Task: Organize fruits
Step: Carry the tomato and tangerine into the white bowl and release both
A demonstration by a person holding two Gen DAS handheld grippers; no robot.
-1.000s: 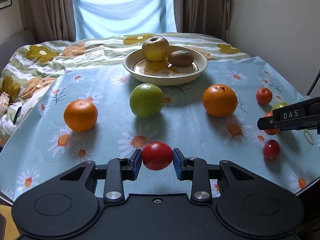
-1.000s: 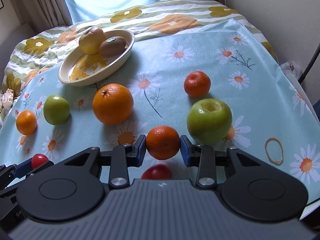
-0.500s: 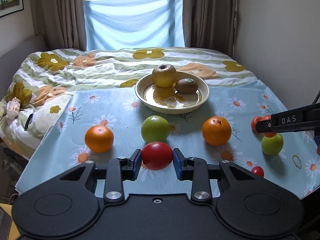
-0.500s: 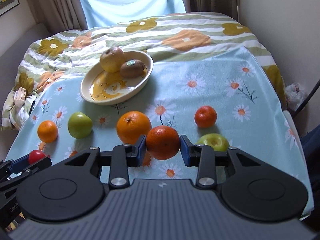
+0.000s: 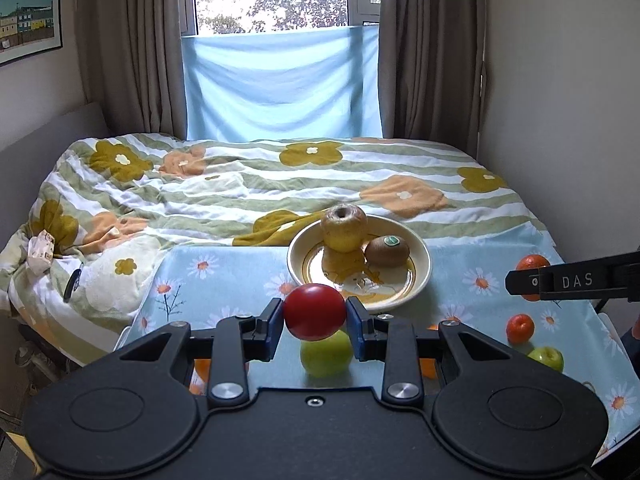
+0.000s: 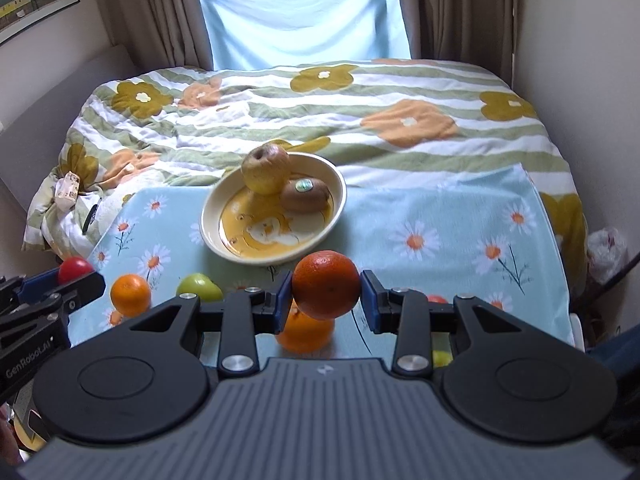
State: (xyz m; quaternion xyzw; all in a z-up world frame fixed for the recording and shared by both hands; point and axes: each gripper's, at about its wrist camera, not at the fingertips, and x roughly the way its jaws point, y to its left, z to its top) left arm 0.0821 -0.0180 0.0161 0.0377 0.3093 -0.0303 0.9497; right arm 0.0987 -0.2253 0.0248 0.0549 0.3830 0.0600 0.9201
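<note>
Left gripper (image 5: 315,322) clamps a red fruit (image 5: 315,312) above the green apple (image 5: 326,353); right gripper (image 6: 326,298) squeezes a mandarin (image 6: 326,290), both short of the plate (image 6: 338,188).

Tomato (image 5: 314,312): smooth, glossy red skin, soft highlight on top. Mandarin (image 6: 326,285): dimpled, dull-sheen peel. Both sit between blue pads (image 5: 273,325) that look like matt rubber or plastic.

Left gripper (image 5: 314,322) body: black matt plastic, finely textured; bright metal screw heads. Right gripper (image 6: 326,300) body: same black plastic, with a ribbed grey panel.

Plate (image 5: 421,249): glazed ceramic by the look, cream rim, glossy yellow well that mirrors the fruit. Yellow apple (image 5: 344,227): dull, slightly rough skin. Kiwi (image 5: 387,251): brown, fuzzy, with a shiny sticker.

Tablecloth (image 6: 440,216): smooth printed fabric, faint sheen. Quilt (image 5: 248,184): soft matt cloth, creased. Curtains (image 5: 132,48): heavy matt cloth.
</note>
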